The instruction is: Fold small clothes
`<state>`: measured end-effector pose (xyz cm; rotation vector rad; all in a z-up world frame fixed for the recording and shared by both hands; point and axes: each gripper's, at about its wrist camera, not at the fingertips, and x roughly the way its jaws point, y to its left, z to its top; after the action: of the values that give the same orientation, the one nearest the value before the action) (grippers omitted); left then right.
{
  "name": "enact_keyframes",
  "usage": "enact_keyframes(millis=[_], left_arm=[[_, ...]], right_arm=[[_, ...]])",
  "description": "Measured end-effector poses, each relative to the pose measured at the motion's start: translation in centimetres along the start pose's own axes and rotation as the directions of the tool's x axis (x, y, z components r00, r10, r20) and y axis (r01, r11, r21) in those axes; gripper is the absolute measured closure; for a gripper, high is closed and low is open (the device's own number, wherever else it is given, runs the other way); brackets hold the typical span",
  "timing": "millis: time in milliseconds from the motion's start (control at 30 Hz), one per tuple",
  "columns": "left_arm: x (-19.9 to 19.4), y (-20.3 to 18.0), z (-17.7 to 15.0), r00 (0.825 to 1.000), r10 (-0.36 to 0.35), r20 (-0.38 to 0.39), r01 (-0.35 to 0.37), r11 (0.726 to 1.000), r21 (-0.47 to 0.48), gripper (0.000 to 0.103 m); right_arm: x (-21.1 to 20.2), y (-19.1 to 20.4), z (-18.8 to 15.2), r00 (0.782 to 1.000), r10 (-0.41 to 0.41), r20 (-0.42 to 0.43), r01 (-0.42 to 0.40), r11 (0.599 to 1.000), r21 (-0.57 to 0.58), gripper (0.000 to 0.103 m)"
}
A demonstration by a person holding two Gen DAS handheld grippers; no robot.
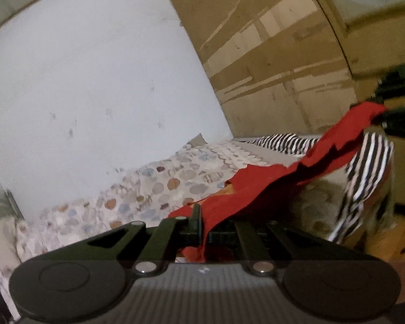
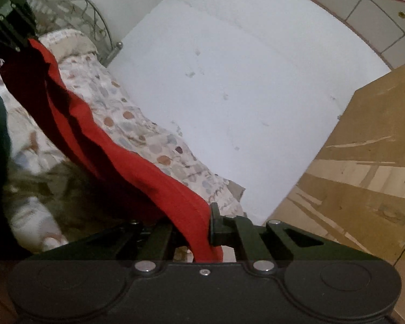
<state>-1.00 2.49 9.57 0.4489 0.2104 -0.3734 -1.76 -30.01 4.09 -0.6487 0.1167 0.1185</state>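
Note:
A red garment (image 1: 270, 181) hangs stretched in the air between my two grippers, above the bed. In the left wrist view my left gripper (image 1: 201, 217) is shut on one edge of it at the bottom centre. My right gripper (image 1: 383, 112) pinches the other end at the upper right. In the right wrist view the red garment (image 2: 116, 148) runs from my right gripper (image 2: 206, 218), shut on it, up to my left gripper (image 2: 24, 40) at the top left. The cloth sags slightly and hides part of each gripper's fingers.
A black-and-white striped garment (image 1: 364, 178) lies on the bed beyond the red one. The bed has a spotted sheet (image 1: 162, 186) and a metal headboard (image 2: 89, 13). A pale wall (image 1: 108, 81) runs alongside it, and a brown wardrobe (image 1: 270, 54) stands at its end.

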Motion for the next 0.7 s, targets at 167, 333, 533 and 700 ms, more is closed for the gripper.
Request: enact_keyframes(millis=[167,333,533,700], left_arm=[[0.9,1.7,0.6,0.999,-0.043,-0.031,0.041,0.997,-0.073,0.099],[5.4,4.2,2.6,1.0,-0.003,-0.026,0.0,0.995,-0.096,0.099],[15.0,7.7,5.9,0.998,0.053,-0.037,-0.055,0.997,-0.055,0.099],[25.8,11.6,6.2,0.988,-0.011,-0.157,-0.007,0.994,-0.113,0.098]], right_arm=[[-0.5,-0.5,0.4,1.0,0.025,-0.01,-0.025,0.999,0.025,0.097],[2.7,-1.4,1.7,1.0,0.015,0.024,-0.016,0.999,0.041,0.097],[13.8,-4.1,4.5,1.0,0.011,-0.002,-0.011,1.0,0.029,0.097],[25.2,-5.7,5.0,0.988,0.097,-0.123,-0.085,0.992,0.098,0.096]])
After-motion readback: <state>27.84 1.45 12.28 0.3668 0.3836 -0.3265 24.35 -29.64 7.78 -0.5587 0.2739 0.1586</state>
